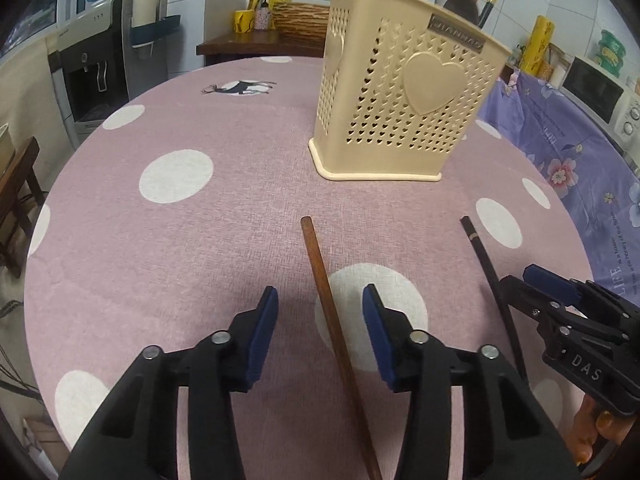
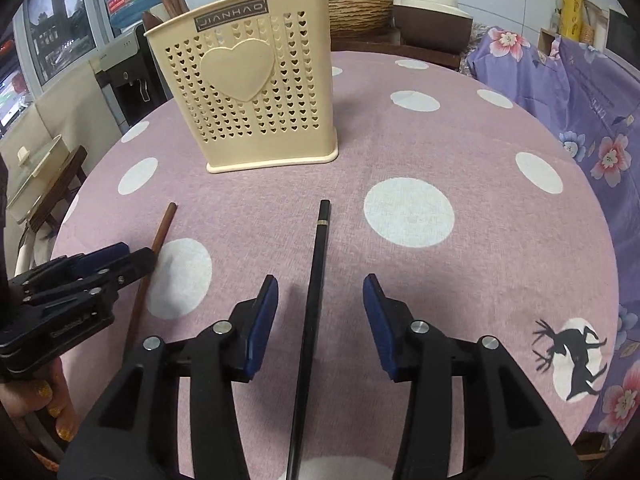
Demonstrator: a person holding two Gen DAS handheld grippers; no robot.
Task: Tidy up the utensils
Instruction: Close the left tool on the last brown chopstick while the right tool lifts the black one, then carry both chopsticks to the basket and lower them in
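Both tools gape: left tool (image 1: 320, 300) straddles the brown chopstick (image 1: 320, 272), right tool (image 2: 320, 300) the black chopstick (image 2: 318, 260); close squarely mid-shaft, then lift toward the holder (image 2: 244, 92).

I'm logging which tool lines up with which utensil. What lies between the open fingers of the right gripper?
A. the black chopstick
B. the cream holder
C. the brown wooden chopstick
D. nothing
A: in the right wrist view the black chopstick lies on the tablecloth between the open fingers of the right gripper, while the brown chopstick lies between those of the left gripper.
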